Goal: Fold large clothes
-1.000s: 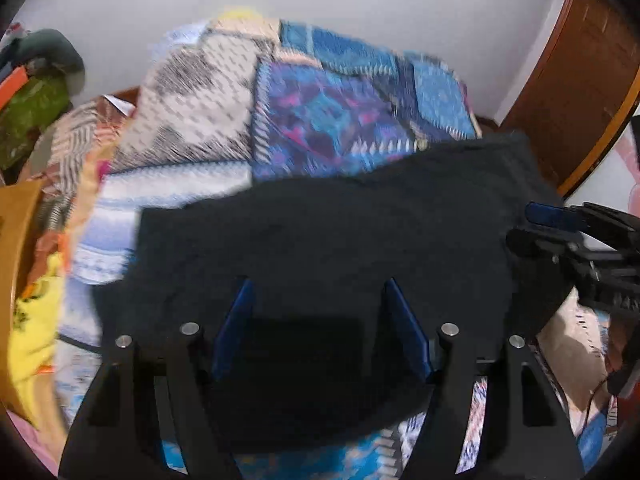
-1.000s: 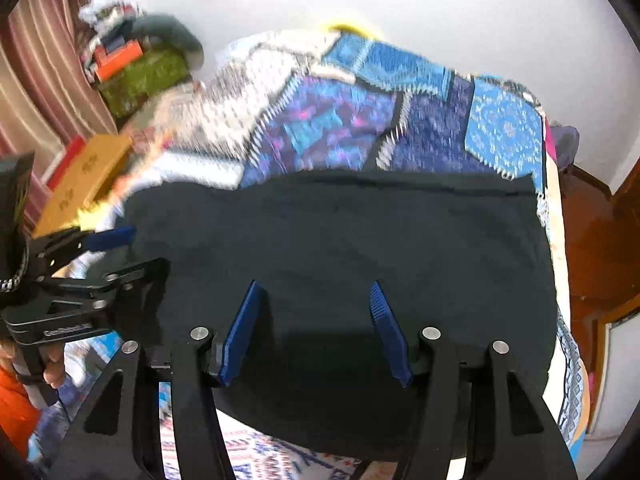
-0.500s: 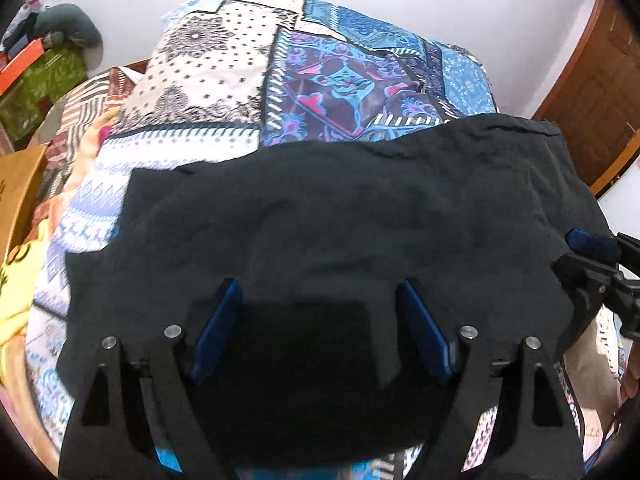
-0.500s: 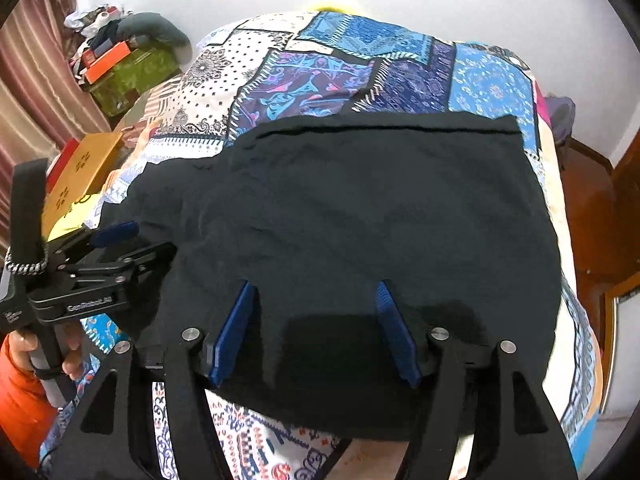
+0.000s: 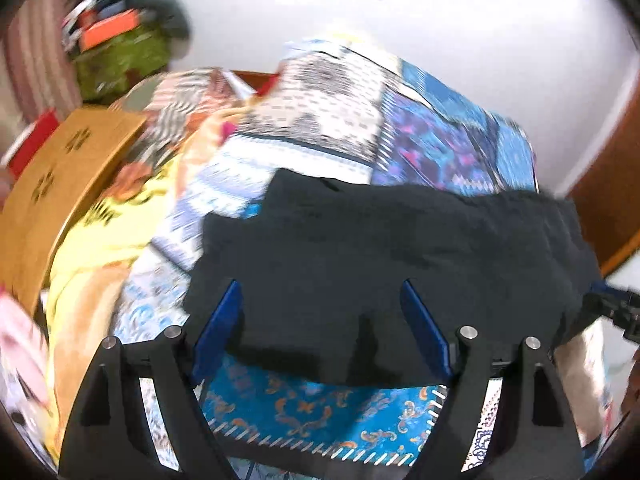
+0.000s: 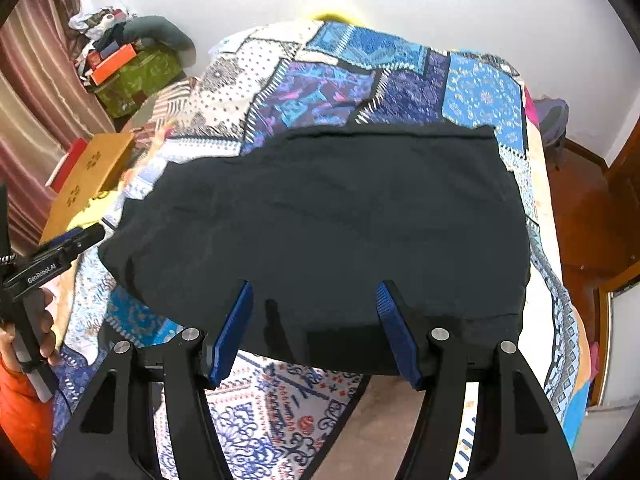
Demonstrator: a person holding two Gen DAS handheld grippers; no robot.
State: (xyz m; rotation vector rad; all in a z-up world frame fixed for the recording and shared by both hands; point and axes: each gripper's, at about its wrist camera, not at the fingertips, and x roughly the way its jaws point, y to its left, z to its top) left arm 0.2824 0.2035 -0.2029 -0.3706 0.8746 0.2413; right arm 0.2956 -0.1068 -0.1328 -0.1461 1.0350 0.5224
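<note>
A large black garment (image 5: 380, 248) lies spread flat across a patchwork bedspread (image 5: 332, 120). My left gripper (image 5: 319, 286) hovers over the garment's near left part, jaws wide open, with nothing pinched between its blue pads. The left wrist view is blurred. In the right wrist view the same garment (image 6: 320, 208) fills the middle of the bed. My right gripper (image 6: 314, 285) stands open over its near hem. The left gripper (image 6: 60, 252) shows at the left edge there, off the garment's left corner. The right gripper (image 5: 612, 308) peeks in at the right edge of the left wrist view.
The bedspread (image 6: 328, 84) reaches the white wall. Left of the bed are a brown cardboard box (image 6: 88, 176), a yellow cloth (image 5: 100, 248) and a green bag (image 6: 136, 72) with an orange box on top. A wooden door (image 6: 592, 220) and floor lie to the right.
Both grippers have drawn back, so the garment's near hem and the bedspread below it now show. The left gripper swung toward the garment's left side and its fingers stand wider.
</note>
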